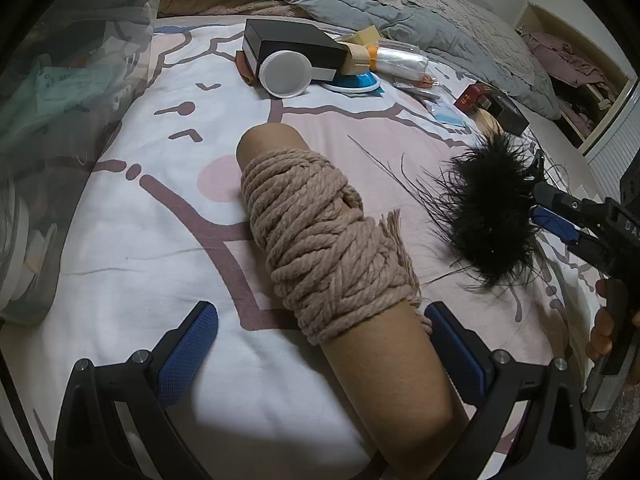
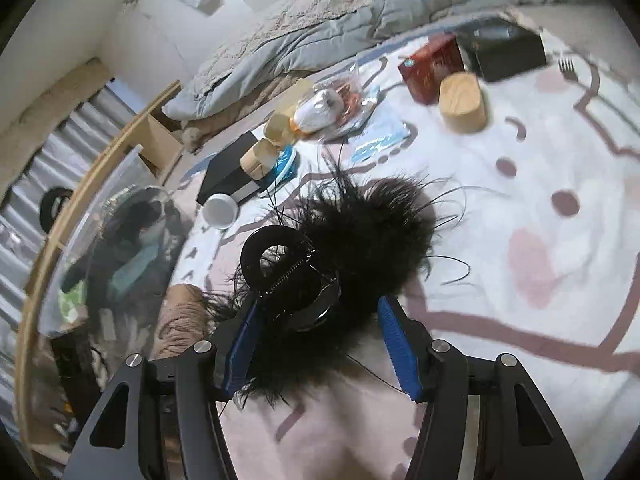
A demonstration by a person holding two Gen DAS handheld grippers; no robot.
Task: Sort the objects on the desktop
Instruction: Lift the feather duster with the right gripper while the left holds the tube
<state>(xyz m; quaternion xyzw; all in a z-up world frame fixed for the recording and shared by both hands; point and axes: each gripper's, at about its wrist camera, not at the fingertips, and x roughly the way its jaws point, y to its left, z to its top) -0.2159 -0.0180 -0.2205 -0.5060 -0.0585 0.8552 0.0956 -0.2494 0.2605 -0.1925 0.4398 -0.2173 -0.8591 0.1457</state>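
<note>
Rope spool between the left fingers, feathered hair clip in the right fingers, both over the bed.

The left gripper [image 1: 322, 344] stands wide, its blue fingers [image 1: 188, 348] on either side of the cardboard tube wound with beige rope [image 1: 320, 248]; the right-hand pad lies against the tube's side, the left-hand pad is well clear, so nothing is clamped. The tube lies on the patterned bed sheet [image 1: 120, 220], pointing away from the fingers. The right gripper [image 2: 320, 340] is closed partway on the black clip with its fluffy feathers [image 2: 360, 232] (the clip's hinge end sits between the pads, the feathers fan out ahead). Farther up the sheet lie a black box [image 1: 296, 48], a white lid [image 1: 285, 74] and a red box [image 2: 430, 68].
</note>
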